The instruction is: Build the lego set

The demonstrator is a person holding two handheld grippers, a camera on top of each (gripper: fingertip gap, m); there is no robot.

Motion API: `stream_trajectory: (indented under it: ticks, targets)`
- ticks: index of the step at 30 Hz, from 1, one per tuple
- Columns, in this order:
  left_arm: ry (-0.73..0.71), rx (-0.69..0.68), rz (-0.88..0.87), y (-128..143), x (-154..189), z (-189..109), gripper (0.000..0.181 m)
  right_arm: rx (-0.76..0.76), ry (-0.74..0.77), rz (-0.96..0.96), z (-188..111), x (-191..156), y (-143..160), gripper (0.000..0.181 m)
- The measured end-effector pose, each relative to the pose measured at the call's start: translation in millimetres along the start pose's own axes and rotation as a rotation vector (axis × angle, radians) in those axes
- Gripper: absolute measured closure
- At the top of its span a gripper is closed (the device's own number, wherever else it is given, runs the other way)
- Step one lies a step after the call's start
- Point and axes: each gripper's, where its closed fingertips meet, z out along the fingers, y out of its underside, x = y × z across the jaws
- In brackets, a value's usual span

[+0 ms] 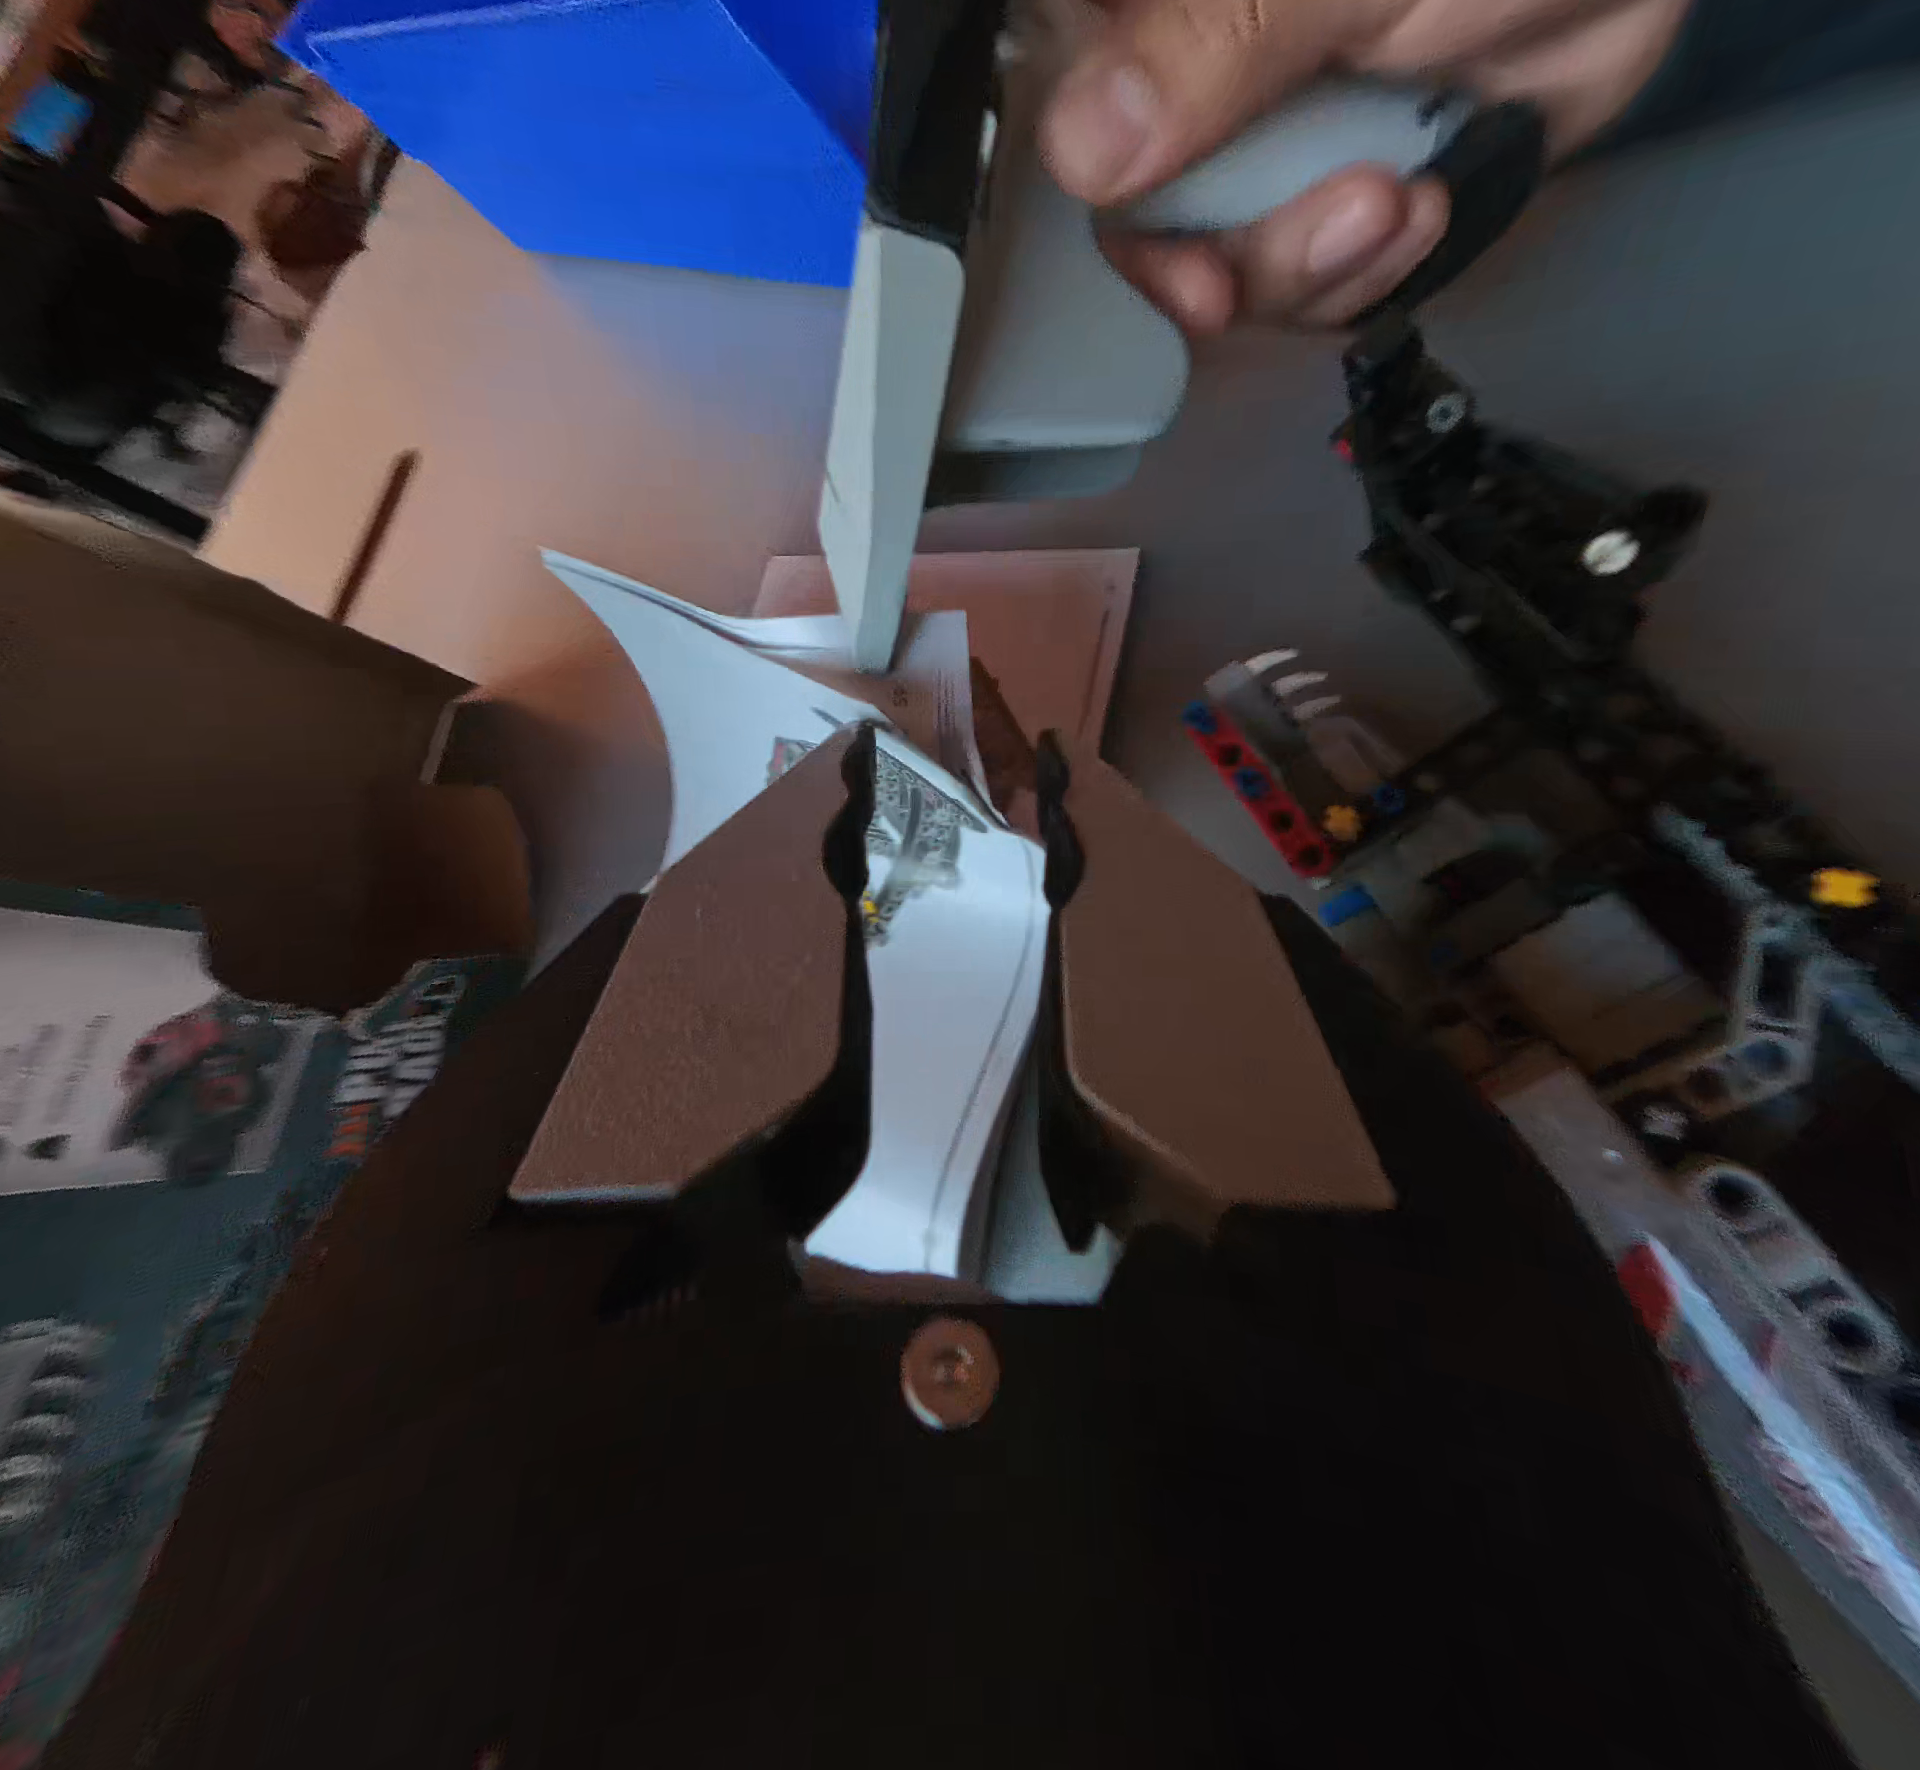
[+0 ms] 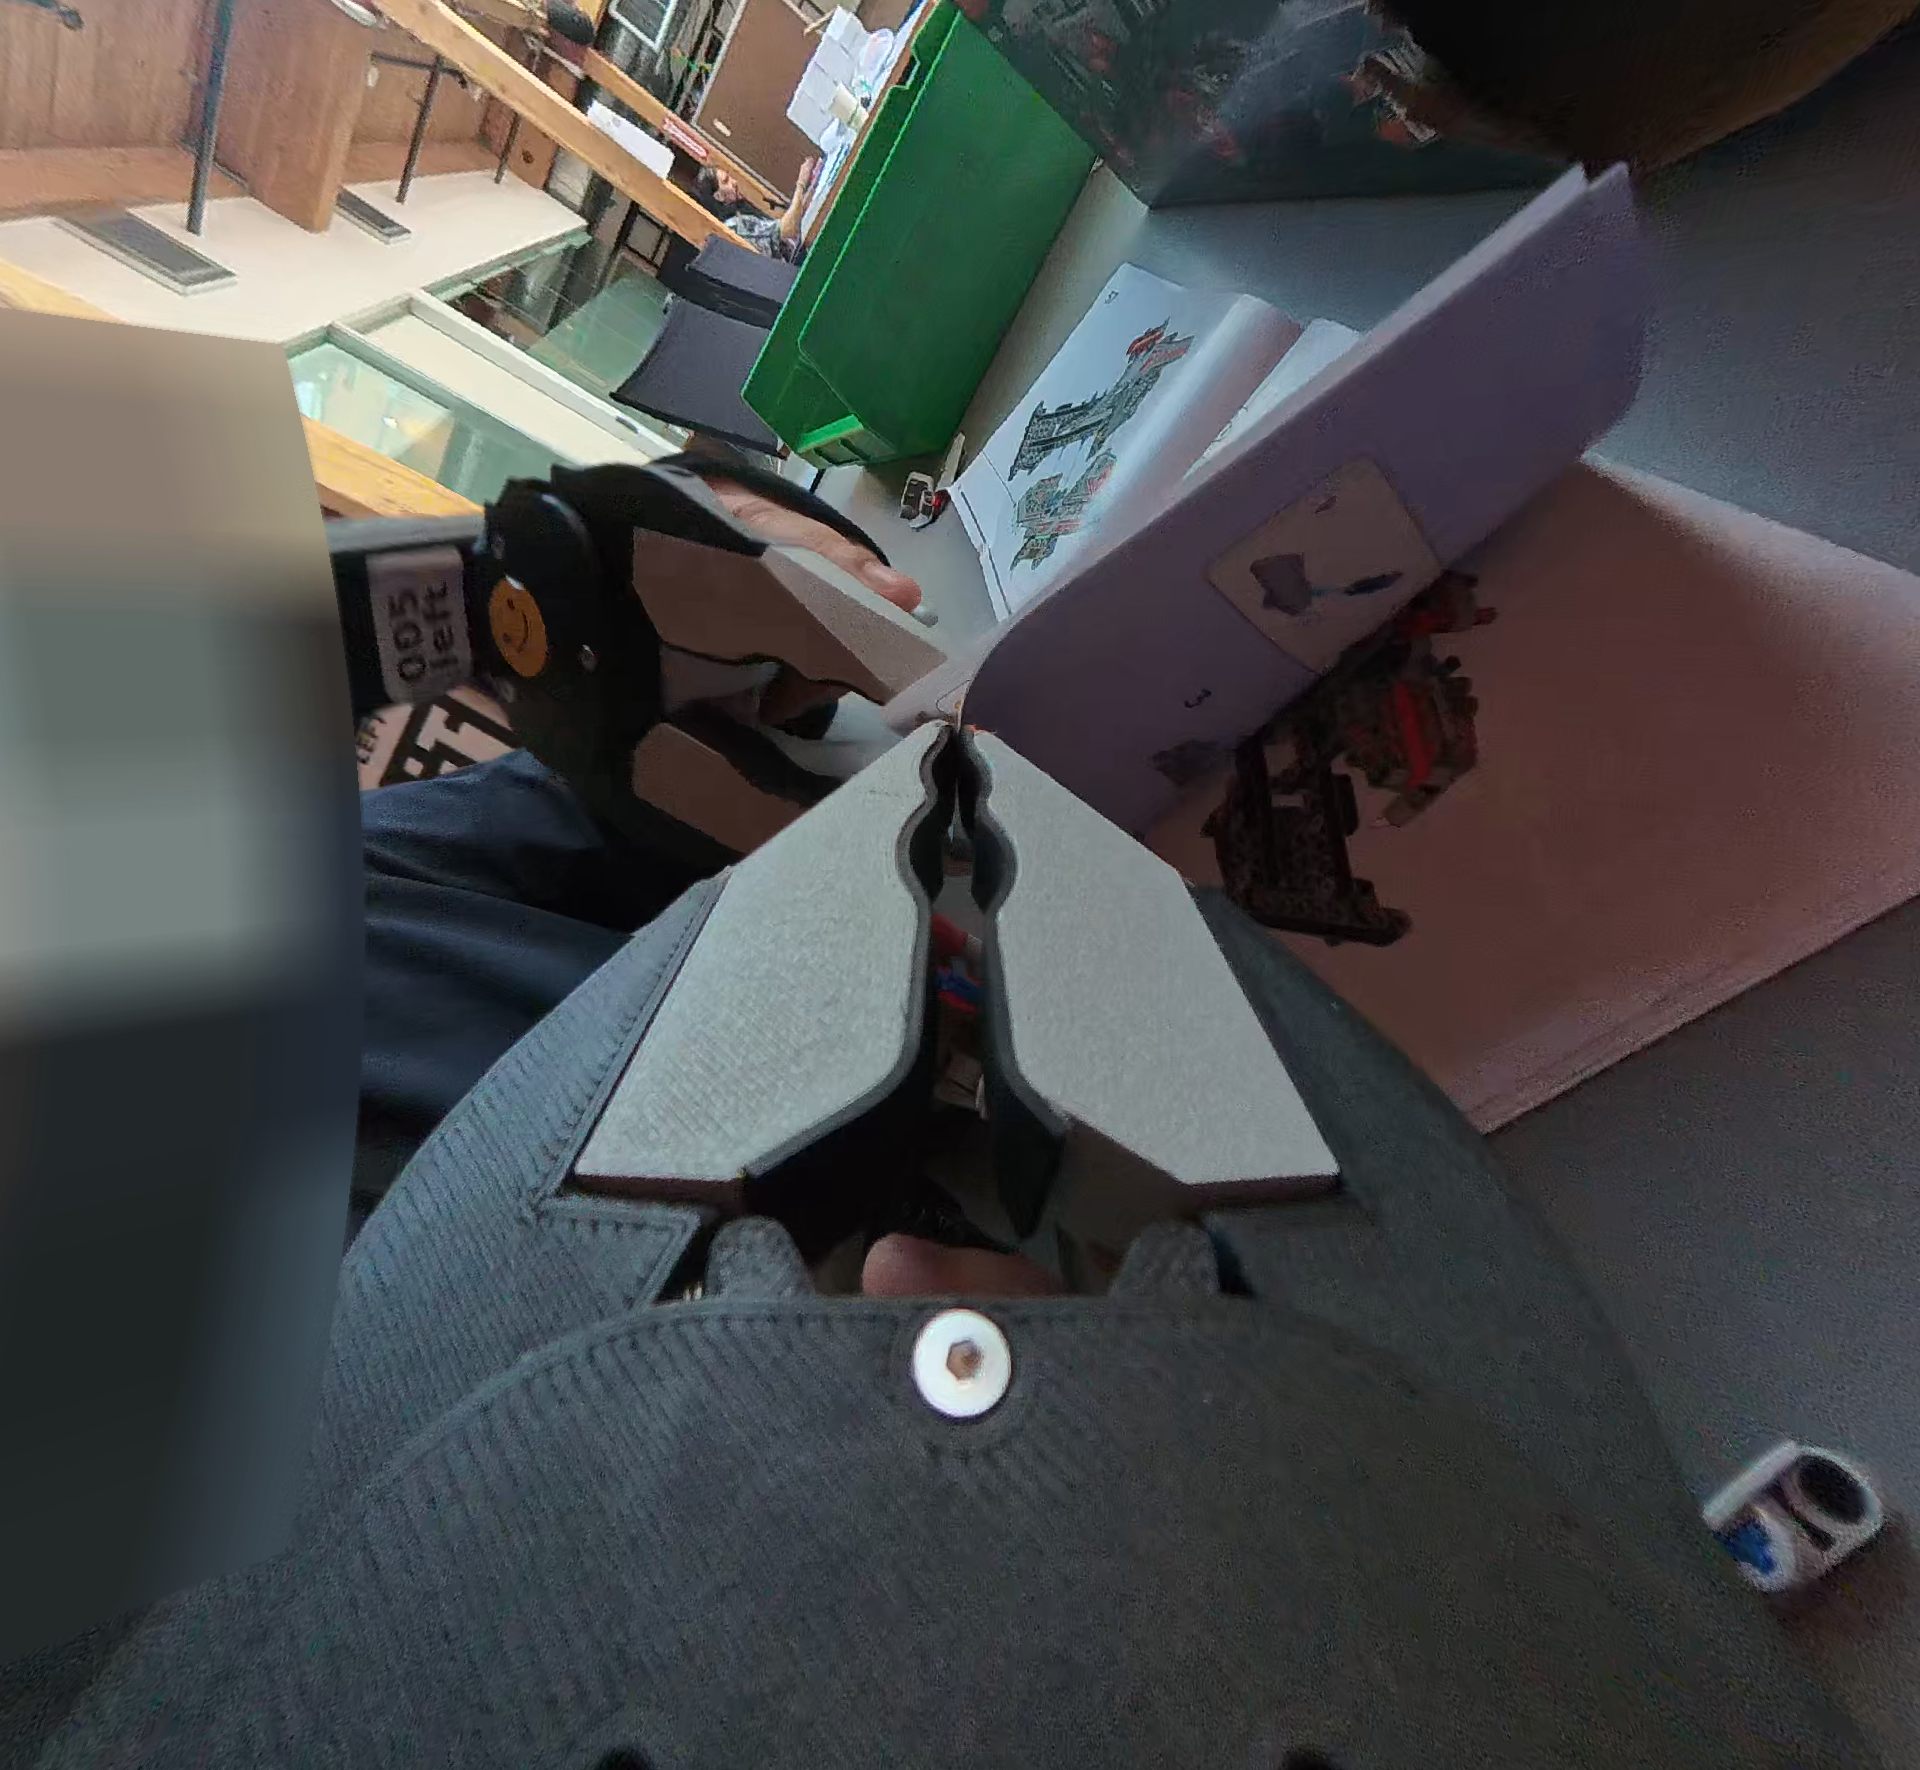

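The instruction booklet (image 1: 727, 712) lies open on the grey table. My left gripper (image 1: 956, 785), with brown pads, is open, and curled white pages show between its fingers. My right gripper (image 2: 956, 744), with grey pads, is shut on the edge of one booklet page (image 2: 1351, 494) and holds it lifted and bent. It also shows in the left wrist view (image 1: 876, 650), held by a hand and pointing down at the booklet. The partly built black and grey lego model (image 1: 1558, 764) lies to the right; in the right wrist view (image 2: 1340, 785) it sits on a pink sheet (image 2: 1610, 785).
A blue bin (image 1: 592, 120) stands behind the booklet, with a cardboard box (image 1: 260, 733) and the lego set box (image 1: 208, 1149) to the left. A red beam (image 1: 1262, 811) lies by the model. A green bin (image 2: 935, 266) and a loose grey piece (image 2: 1792, 1512) are on the table. Only a small space, under 4 cm, lies between the two pairs of fingers.
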Motion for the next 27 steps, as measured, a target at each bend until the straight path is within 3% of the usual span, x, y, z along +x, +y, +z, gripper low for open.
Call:
stream_trajectory:
  ticks: [6, 13, 20, 27]
  targets:
    - [0.176, 0.082, -0.274, -8, -1, -8, 0.155, -0.022, 0.005, -0.018, 5, -1, 5, 0.181]
    - [0.233, 0.127, -0.365, -8, -4, -8, 0.176, -0.018, 0.004, -0.029, 4, -3, 4, 0.181]
    - [0.321, 0.173, -0.44, -11, -4, -16, 0.181, -0.025, 0.03, -0.039, 1, 1, 5, 0.181]
    - [0.154, 0.197, -0.465, 2, -40, -45, 0.181, -0.02, 0.042, -0.023, -3, 7, 5, 0.181]
